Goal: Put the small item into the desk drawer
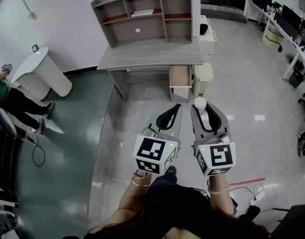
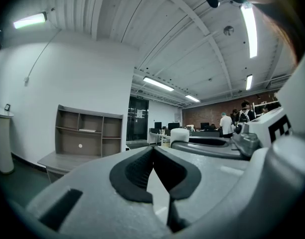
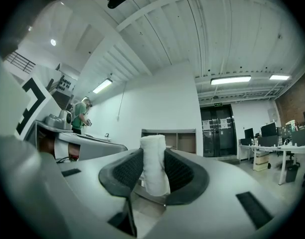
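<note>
Right gripper view: the right gripper is clamped on the small item, a white roll standing upright between the two black pads. Its top pokes above them. The grip sits about mid-height, with both pads touching the roll's sides. The surface looks matte and slightly fuzzy, probably rolled cloth or paper; the wide-angle picture is too soft to decide.

Handling, as judged:
- Light, soft and compressible; not fragile.
- A matte skin against ribbed pads should not slip.
- The risk is squashing or unrolling rather than dropping.
- A moderate squeeze across the middle, as now, seems the right hold. A hold near one end might let the roll tip.

Left gripper view: the left gripper has its jaws together, tips meeting, with nothing between them.

Head view: both grippers are held level, side by side, with the roll at the tip of the right one. The desk, with a hutch on top, stands well ahead. Its drawer, at the right end, is pulled open. The item is well apart from the drawer, so the carry is not yet done.
</note>
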Motion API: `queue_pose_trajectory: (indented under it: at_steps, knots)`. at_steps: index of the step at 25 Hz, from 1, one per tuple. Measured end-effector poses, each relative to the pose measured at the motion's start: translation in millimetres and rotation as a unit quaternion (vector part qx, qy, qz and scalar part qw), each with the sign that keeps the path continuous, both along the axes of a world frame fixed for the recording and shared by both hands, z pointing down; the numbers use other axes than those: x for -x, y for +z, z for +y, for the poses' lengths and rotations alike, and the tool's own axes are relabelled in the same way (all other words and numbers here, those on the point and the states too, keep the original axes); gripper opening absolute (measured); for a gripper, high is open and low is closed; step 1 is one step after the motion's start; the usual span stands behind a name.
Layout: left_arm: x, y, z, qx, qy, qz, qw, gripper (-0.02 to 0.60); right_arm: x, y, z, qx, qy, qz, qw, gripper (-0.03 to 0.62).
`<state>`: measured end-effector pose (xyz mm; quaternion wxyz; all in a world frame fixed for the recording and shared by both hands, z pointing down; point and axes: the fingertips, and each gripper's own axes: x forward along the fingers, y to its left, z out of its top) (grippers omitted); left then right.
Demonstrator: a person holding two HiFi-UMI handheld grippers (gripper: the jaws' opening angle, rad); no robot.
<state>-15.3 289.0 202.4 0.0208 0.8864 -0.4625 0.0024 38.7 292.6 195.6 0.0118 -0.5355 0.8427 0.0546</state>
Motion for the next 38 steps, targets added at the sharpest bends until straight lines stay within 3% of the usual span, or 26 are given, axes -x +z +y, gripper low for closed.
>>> queue_pose_trajectory:
  at_steps: [16,28,35,38]
  knots:
    - [63,-6,-69,0.002,0.017,0.019,0.9997,0.015,50,-7,-65,-0.004,0.041,0.01,0.999,0.118]
    - [52,0,-115,0.01,0.044,0.017,0.9988,0.015,45,0,-108,0.019,0.063,0.026,0.997,0.118]
    - [46,10,-155,0.013,0.04,0.015,0.999,0.015,39,5,-150,-0.001,0.056,0.014,0.998,0.118]
    - [40,12,-175,0.016,0.038,0.014,0.9991,0.015,34,9,-170,0.013,0.054,0.02,0.998,0.118]
